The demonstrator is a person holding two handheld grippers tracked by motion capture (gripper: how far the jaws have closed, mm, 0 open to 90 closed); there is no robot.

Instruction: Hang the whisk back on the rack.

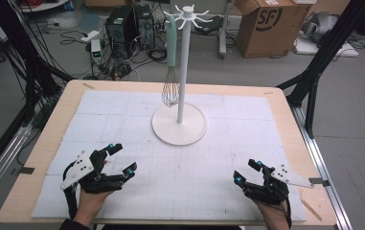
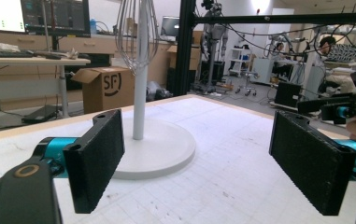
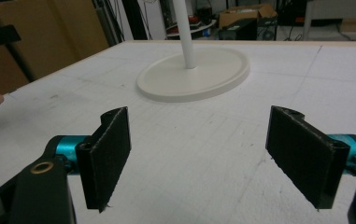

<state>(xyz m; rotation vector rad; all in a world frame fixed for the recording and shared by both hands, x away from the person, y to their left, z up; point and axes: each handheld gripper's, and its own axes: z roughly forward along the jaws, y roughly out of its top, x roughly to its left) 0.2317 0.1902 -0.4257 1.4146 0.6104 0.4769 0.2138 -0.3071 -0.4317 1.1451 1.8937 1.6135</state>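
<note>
A white stand (image 1: 180,91) with hooks at its top rises from a round base (image 1: 178,128) at the table's middle back. From one hook hangs a whisk (image 1: 171,72) with a pale green handle, wire end down beside the pole. My left gripper (image 1: 122,160) rests open at the front left, empty. At the front right my right gripper (image 1: 247,172) is open and empty too. The left gripper view has the stand's pole (image 2: 141,70) and the whisk's wires (image 2: 131,35) ahead between its jaws. The base (image 3: 194,74) lies ahead in the right gripper view.
A white gridded mat (image 1: 170,158) covers most of the wooden table (image 1: 46,143). Behind the table are computer cases (image 1: 125,28), cables and a cardboard box (image 1: 266,26). Black frame legs (image 1: 314,67) stand at the right.
</note>
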